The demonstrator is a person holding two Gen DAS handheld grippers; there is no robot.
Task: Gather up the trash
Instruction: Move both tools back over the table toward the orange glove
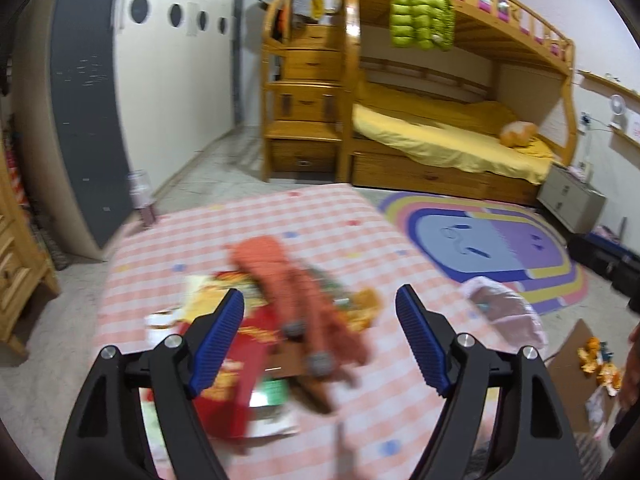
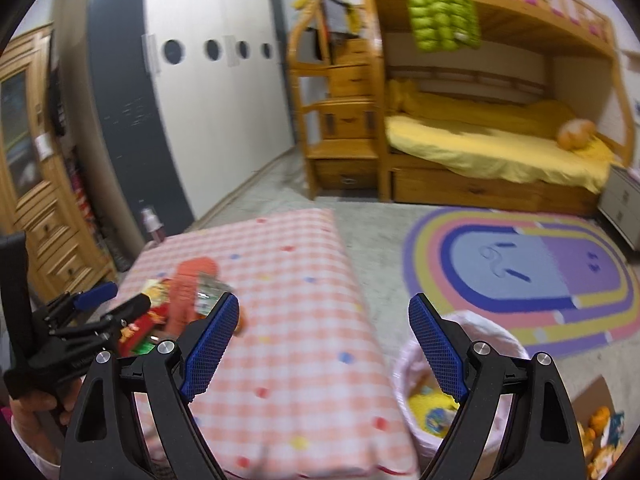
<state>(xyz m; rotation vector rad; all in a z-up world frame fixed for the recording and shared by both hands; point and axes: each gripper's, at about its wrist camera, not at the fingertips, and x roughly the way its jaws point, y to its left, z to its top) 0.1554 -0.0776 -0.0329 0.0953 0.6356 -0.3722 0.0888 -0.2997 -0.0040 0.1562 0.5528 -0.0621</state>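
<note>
Wrappers and packets [image 1: 240,344] lie heaped on a pink checked mat [image 1: 328,216] spread over the floor, at the mat's left side in the right wrist view, with an orange knitted garment [image 1: 288,280] draped across the pile. Motion blur softens the heap, so the red pack [image 1: 244,384] and the green-and-white one [image 1: 272,392] beneath it are probably snack packaging, though no print can be read.

Left gripper [image 1: 320,340] hangs above this pile with its blue-padded jaws spread wide and nothing between them; the litter shows through the gap, well below the pads. The right wrist view catches the same tool from the side [image 2: 108,300], held in a person's hand [image 2: 34,404] over the near left part of the mat.

Right gripper [image 2: 324,344] is likewise wide apart and empty, over the mat's right edge. Just beside that edge stands a small bin lined with a pale pink bag [image 2: 404,372]; yellow and blue scraps [image 2: 430,406] already lie inside. Its right finger [image 2: 438,354] crosses in front of the bin's mouth.

Beyond the bin a rainbow rug [image 2: 520,264] covers the floor. Orange peel [image 1: 596,356] rests on a piece of cardboard [image 1: 568,356] at the right. A wooden bunk bed [image 1: 420,148] with yellow bedding stands against the far wall, a lime puffer jacket [image 1: 420,8] hung from its upper rail.
</note>
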